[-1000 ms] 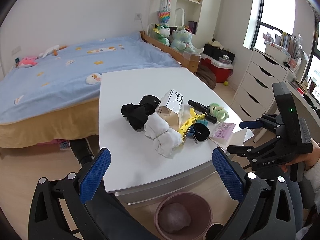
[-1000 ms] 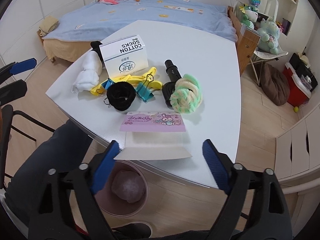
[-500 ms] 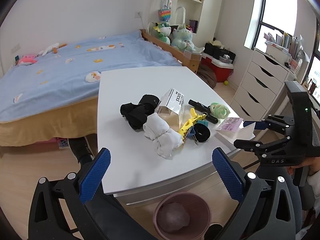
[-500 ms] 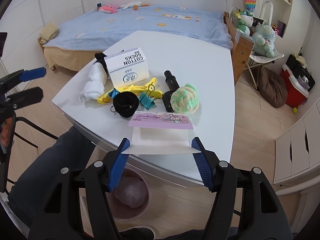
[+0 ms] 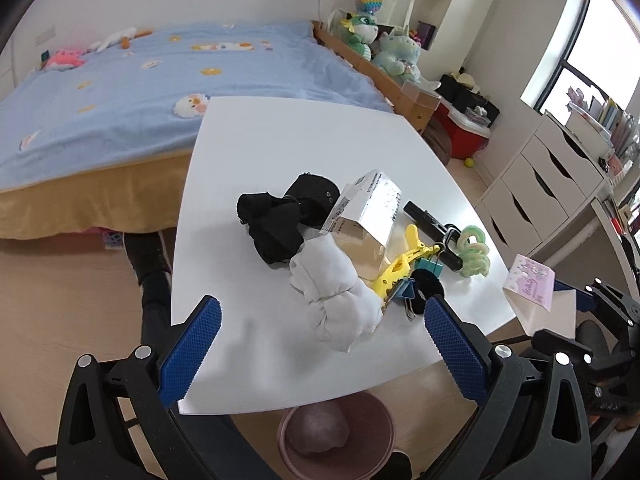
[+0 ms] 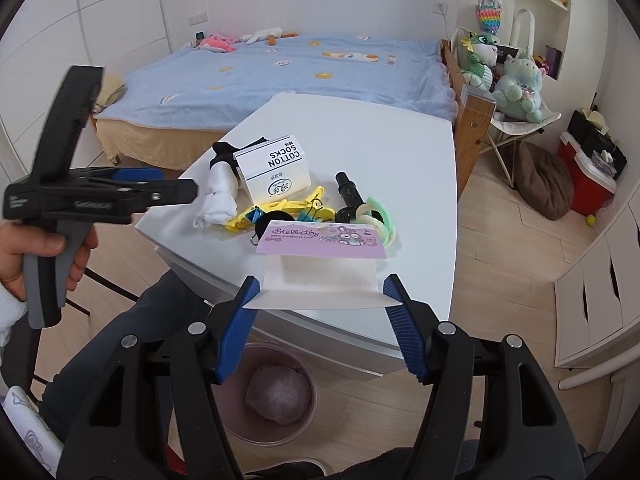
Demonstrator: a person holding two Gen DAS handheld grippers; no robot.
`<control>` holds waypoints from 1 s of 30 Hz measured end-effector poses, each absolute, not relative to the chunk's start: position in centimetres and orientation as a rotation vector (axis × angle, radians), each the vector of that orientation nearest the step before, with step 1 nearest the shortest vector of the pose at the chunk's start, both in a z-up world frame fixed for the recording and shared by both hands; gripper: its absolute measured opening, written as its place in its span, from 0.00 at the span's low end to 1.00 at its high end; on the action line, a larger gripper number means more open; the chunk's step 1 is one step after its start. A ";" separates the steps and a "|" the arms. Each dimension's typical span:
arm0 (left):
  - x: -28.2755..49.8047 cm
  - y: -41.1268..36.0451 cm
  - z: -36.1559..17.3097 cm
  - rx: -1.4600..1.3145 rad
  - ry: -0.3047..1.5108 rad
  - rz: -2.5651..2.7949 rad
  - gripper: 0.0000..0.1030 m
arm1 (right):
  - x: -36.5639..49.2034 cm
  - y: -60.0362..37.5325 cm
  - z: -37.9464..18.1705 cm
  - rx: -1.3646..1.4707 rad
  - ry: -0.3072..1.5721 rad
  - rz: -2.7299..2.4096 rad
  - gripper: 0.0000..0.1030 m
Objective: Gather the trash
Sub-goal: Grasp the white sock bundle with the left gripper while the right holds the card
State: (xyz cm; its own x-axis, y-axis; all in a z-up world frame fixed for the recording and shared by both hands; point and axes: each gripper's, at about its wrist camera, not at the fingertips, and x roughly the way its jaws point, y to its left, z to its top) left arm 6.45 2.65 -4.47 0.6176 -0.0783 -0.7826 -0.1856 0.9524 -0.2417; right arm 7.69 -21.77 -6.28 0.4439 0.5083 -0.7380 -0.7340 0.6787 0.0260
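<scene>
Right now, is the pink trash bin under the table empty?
No. In the right wrist view the pink trash bin already holds a crumpled pale wad at its bottom.

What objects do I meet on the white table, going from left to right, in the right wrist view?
White rolled socks → cotton socks box → black tube → green and white ring.
</scene>
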 end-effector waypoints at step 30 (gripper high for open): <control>6.6 2.9 -4.6 -0.335 0.887 0.041 0.35 | 7.3 -21.9 -6.0 -0.287 0.784 0.793 0.62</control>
